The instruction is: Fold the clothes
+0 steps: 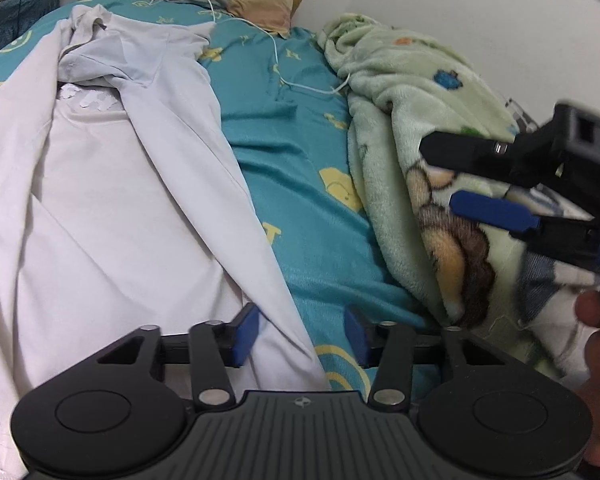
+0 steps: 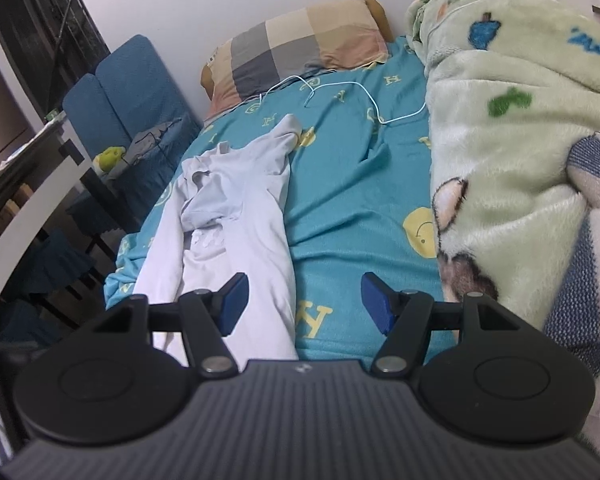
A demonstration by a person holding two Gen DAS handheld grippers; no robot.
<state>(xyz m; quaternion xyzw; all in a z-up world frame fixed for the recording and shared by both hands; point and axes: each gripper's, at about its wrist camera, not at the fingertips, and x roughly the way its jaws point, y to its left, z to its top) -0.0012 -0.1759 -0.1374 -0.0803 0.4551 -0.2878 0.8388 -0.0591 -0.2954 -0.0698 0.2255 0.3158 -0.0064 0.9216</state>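
Note:
A white long-sleeved shirt (image 1: 100,184) lies partly folded on the teal bed sheet (image 1: 296,152), with one sleeve laid across its body. My left gripper (image 1: 302,334) is open and empty just above the shirt's right edge. My right gripper (image 1: 444,176) shows at the right of the left wrist view, open and empty, over the green blanket. In the right wrist view the shirt (image 2: 244,208) lies ahead and left, and my right gripper (image 2: 304,304) hovers open above its near end and the sheet (image 2: 348,184).
A green fleece blanket (image 1: 412,128) is heaped along the right side by the wall (image 2: 500,128). A checked pillow (image 2: 300,52) lies at the head of the bed. A white cable (image 2: 364,100) trails across the sheet. Blue chairs (image 2: 116,92) and a desk stand left of the bed.

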